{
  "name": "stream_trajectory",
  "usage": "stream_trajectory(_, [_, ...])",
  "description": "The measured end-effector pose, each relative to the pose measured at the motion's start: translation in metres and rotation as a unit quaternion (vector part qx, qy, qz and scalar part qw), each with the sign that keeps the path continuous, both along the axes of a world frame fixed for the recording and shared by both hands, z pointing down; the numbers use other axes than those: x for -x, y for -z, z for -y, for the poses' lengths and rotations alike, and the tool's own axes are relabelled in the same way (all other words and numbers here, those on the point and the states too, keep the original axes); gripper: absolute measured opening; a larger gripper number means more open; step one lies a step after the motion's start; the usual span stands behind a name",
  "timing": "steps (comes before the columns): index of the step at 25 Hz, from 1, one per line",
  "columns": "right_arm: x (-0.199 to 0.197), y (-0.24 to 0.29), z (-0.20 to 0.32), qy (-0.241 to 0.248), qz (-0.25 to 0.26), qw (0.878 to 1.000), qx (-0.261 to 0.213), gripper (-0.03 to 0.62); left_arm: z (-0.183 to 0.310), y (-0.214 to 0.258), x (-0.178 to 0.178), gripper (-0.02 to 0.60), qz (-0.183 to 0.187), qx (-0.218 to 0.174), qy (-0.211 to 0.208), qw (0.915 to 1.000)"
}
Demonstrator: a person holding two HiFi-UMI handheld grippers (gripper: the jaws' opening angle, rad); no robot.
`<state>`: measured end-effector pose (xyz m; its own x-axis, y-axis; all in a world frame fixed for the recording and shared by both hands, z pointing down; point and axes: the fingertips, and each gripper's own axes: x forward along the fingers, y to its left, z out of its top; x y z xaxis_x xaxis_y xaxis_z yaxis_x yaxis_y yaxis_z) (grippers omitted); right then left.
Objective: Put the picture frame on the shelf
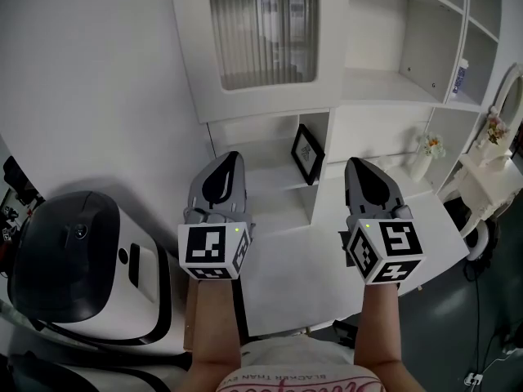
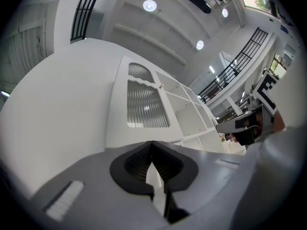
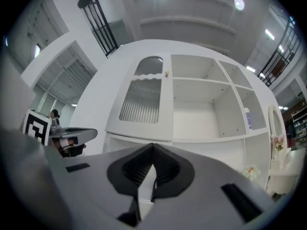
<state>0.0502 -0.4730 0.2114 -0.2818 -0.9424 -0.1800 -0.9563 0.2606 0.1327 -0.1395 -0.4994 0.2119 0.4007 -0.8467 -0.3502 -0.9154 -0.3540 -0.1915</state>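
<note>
Inside a lower shelf cubby (image 1: 263, 150), the black picture frame (image 1: 307, 154) stands leaning.

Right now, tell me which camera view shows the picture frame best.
The head view: the picture frame stands in a lower compartment of the white shelf unit, in plain sight. The left gripper view and the right gripper view show only the unit's upper part; its lower compartments are hidden there, so no frame appears.
</note>
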Motion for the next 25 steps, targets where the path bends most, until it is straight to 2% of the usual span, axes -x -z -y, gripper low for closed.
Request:
stream_trajectory(7, [0.004, 0.003, -0.008, -0.004, -0.024, 1.0, -0.013, 0.008, -0.007, 0.009, -0.001, 0.009, -0.006, -0.011, -0.003, 0.9999])
stream_trajectory(25, [0.004, 0.013, -0.025, -0.004, -0.039, 0.999, -0.035, 0.008, -0.021, 0.019, -0.007, 0.009, 0.003, -0.026, -0.006, 0.9996])
